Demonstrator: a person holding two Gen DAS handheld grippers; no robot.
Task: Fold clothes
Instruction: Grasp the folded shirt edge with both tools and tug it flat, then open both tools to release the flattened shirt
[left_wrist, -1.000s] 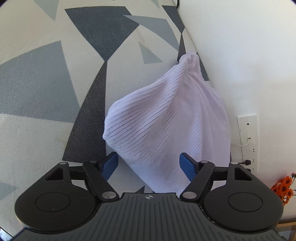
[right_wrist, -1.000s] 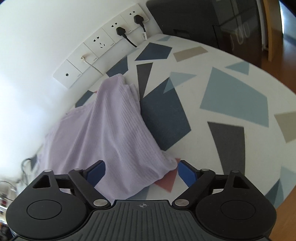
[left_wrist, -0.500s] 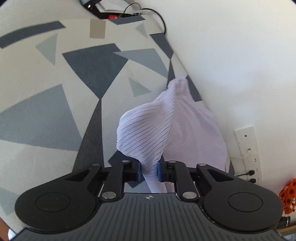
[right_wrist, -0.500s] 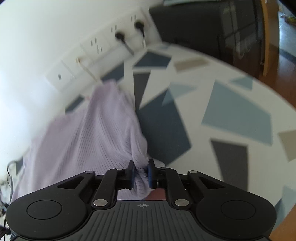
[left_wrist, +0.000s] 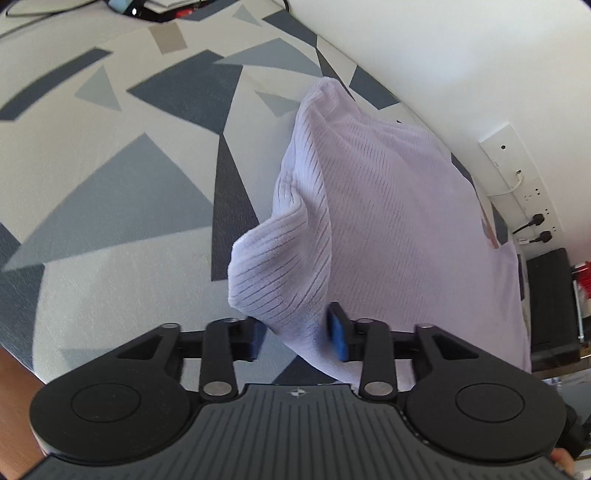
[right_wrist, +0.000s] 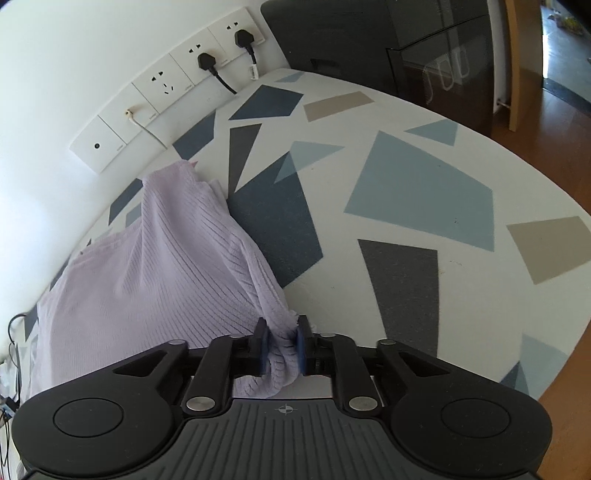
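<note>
Two matching black handheld grippers, as we see them from their own wrist cameras

Our left gripper (left_wrist: 297, 334) and right gripper (right_wrist: 282, 347) look alike: each has a dark grey ribbed body across the bottom of the view, marked at its top edge with a small white crosshair, and a large round black disc on either side with a shallow circular recess in it. From each body two pairs of matte black link arms run forward, pinned with silver round screw heads, and they end in blue pads (left_wrist: 338, 332) on black finger blocks
</note>
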